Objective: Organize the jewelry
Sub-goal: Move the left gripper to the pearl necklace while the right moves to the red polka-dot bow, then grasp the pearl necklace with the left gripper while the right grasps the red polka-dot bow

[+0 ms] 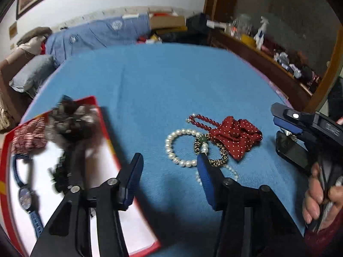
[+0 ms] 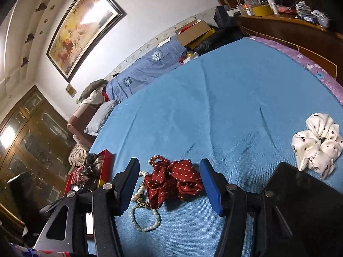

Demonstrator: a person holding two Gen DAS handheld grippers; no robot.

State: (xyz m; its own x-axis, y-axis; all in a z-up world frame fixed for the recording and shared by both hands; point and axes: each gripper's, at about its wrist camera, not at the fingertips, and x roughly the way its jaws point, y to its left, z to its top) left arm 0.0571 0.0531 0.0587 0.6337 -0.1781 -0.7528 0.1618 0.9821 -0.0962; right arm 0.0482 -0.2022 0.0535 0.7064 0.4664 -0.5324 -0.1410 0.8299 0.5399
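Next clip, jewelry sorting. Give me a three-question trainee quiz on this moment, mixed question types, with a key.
1. True or false: the left hand-held gripper holds the pearl bracelet.
2. Which item lies in the red box? A) watch B) white scrunchie C) red polka-dot scrunchie
3. Fill in: the right hand-held gripper points at the red ____ scrunchie.

Key: 1 false, it is open and empty; 2 A; 3 polka-dot.

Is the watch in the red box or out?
In. The watch lies on the white floor inside the red box.
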